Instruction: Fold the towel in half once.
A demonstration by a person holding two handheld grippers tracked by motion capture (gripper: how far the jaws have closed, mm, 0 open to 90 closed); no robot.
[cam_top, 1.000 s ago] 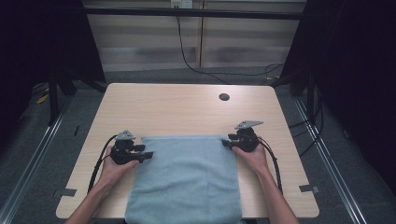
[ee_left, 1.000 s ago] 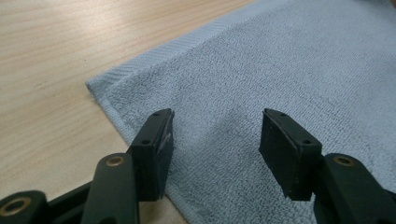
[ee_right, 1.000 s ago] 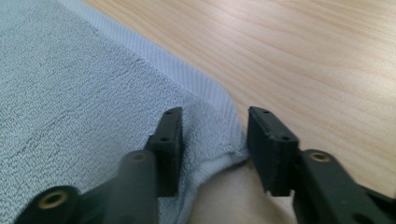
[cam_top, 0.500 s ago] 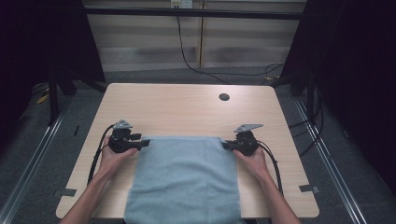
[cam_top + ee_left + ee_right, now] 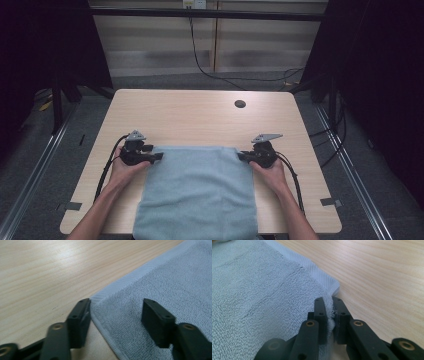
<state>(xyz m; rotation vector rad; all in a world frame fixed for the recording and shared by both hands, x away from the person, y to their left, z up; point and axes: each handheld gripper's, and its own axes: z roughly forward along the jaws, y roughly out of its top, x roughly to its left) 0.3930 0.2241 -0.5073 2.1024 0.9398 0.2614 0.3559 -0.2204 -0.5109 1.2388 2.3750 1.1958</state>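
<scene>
High view. I log a table of pale wood across the middle of the frame, with a dark round hole toward its upper right. A light blue towel lies flat in the lower centre and runs off the near table edge at the bottom of the frame. My left gripper sits at the towel's upper left corner, left of centre; my right gripper sits at the upper right corner, right of centre. Both forearms come in from the bottom edge, and a black cable trails back from each gripper.

Left gripper view. The towel takes the right half of the frame, bare table the left. The hemmed corner lies between the jaws at lower centre. The jaws stand well apart and have just been opening a little further; the left one stands just beside the hem on the wood, the right one over the pile. Neither presses the cloth, so I hold nothing here.

Right gripper view. The towel takes the left half, table the right. At lower centre the jaws are closed tight on the towel's edge just below its corner, with a fold of terry bunched between the pads.
</scene>
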